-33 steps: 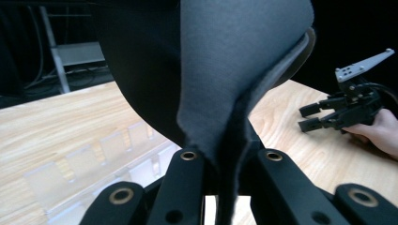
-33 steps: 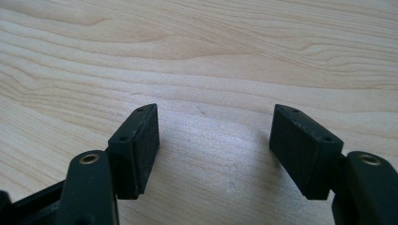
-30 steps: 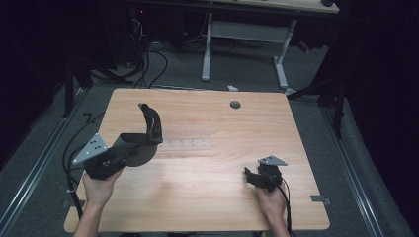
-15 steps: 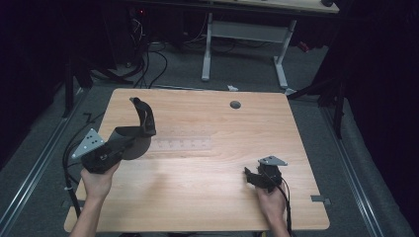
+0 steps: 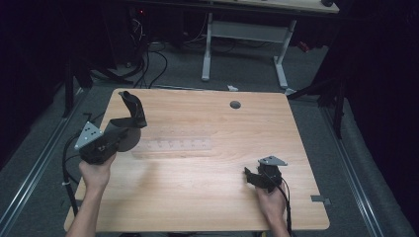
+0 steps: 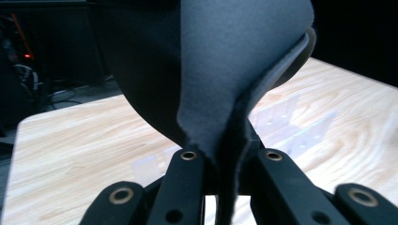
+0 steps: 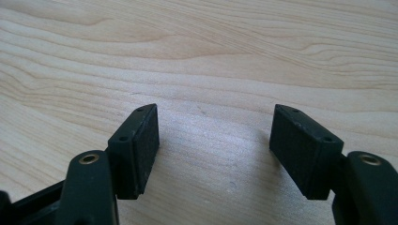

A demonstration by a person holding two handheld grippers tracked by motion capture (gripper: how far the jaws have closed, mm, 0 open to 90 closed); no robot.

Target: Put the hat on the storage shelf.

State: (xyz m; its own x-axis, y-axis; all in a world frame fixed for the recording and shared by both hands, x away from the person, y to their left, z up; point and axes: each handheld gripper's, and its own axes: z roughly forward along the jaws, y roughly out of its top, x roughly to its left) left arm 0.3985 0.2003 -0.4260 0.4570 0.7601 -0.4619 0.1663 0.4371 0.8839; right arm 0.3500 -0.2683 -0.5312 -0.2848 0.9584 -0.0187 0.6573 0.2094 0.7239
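Note:
A dark grey, floppy pad (image 5: 132, 106) stands curled up over the table's left side, and my left gripper (image 5: 127, 132) is shut on its lower edge. In the left gripper view the pad (image 6: 225, 61) rises from between the closed jaws of that gripper (image 6: 225, 161) and hides most of what lies ahead. A clear plastic strip (image 5: 173, 146) lies flat on the wooden table (image 5: 197, 197), just right of the pad; the same strip (image 6: 291, 122) shows past the pad's edge. My right gripper (image 5: 251, 177) rests near the front right, open, with bare wood between its pads (image 7: 216, 145).
A round cable hole (image 5: 235, 104) sits near the table's far edge. A small grey tab (image 5: 321, 199) lies at the front right corner. Cables (image 5: 148, 64) and the white legs of another desk (image 5: 207, 49) stand on the floor beyond.
My left hand has carried the pad to the left, toward the table's left edge. The right gripper has stayed put.

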